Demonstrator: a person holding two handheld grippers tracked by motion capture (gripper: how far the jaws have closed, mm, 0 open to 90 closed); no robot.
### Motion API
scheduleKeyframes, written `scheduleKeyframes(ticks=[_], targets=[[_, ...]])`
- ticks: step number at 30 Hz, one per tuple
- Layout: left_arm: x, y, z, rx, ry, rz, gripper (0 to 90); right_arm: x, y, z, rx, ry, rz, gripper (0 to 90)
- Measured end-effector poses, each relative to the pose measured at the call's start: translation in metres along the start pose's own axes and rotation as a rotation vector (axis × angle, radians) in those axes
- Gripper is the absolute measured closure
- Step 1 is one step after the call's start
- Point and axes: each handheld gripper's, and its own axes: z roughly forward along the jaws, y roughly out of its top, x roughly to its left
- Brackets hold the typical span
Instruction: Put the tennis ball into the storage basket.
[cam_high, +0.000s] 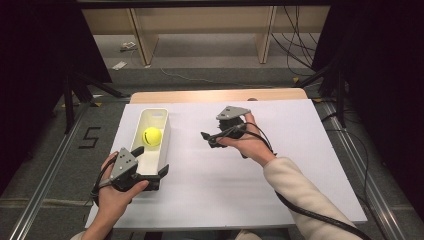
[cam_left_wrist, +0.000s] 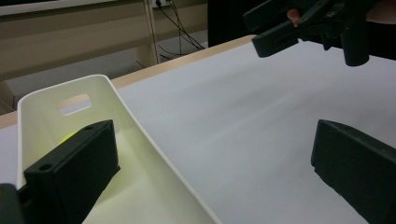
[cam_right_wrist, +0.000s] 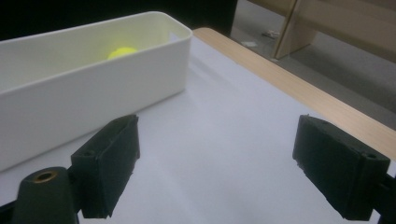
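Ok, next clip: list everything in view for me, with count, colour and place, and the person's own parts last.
bin: one, white, long and open-topped, on the left part of the sheet.
ball: one, yellow-green, inside the bin toward its far end.
sheet: one, white, covering most of the table top.
table: one, light wood, its edge showing past the sheet's far side.
shelf unit: one, light wood, on the floor beyond the table.
cables: several, black, on the floor at the far right.
left gripper: one, black with a grey plate, jaws astride the bin's near right wall, open.
right gripper: one, black with a grey plate, over the sheet's middle, pointing toward the bin, open with nothing between its jaws.
sleeve: one, cream, on the right forearm.
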Motion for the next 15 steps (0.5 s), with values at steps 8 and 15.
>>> scheduleKeyframes(ticks=[8, 15], targets=[[0.000, 0.000, 0.000, 0.000, 0.002, 0.000, 0.1, -0.018, -0.024, -0.036, 0.001, -0.048, 0.021, 15.4], [0.000, 0.000, 0.000, -0.001, 0.005, -0.003, 0.1, -0.030, -0.042, -0.066, -0.006, -0.092, 0.039, 15.4]])
